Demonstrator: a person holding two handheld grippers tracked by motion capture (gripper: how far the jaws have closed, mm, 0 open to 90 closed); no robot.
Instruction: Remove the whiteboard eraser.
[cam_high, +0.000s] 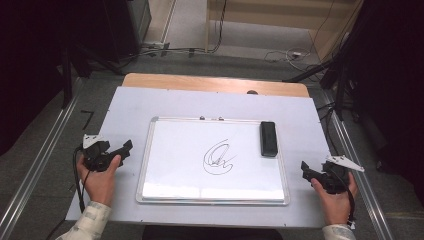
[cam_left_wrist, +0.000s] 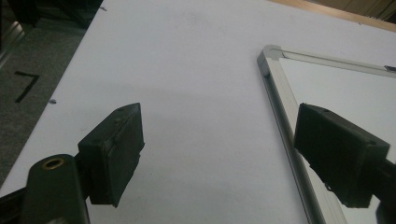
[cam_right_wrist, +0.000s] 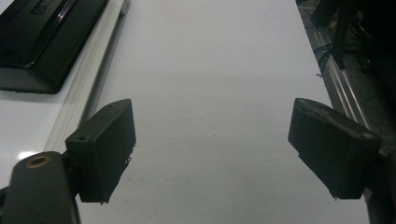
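Observation:
A whiteboard (cam_high: 165, 185) with a metal frame lies flat in the middle of the table, a black scribble (cam_high: 219, 160) drawn near its centre. A black eraser (cam_high: 268, 138) rests on the board's right part, also at the upper left of the right gripper view as the eraser (cam_right_wrist: 42, 37). My left gripper (cam_high: 126, 148) rests left of the board, held in a hand, jaws open and empty; its view shows the left gripper (cam_left_wrist: 217, 154) beside the board's frame (cam_left_wrist: 280, 93). My right gripper (cam_high: 305, 171) sits right of the board, open with nothing between the jaws, seen up close as the right gripper (cam_right_wrist: 210, 149).
A white sheet (cam_high: 140, 100) covers the wooden table (cam_high: 200, 81). Metal rails (cam_high: 35, 170) run along both sides on the grey floor. Cables and dark stands lie beyond the far edge. A black mark like a 7 (cam_left_wrist: 25, 86) is on the floor at left.

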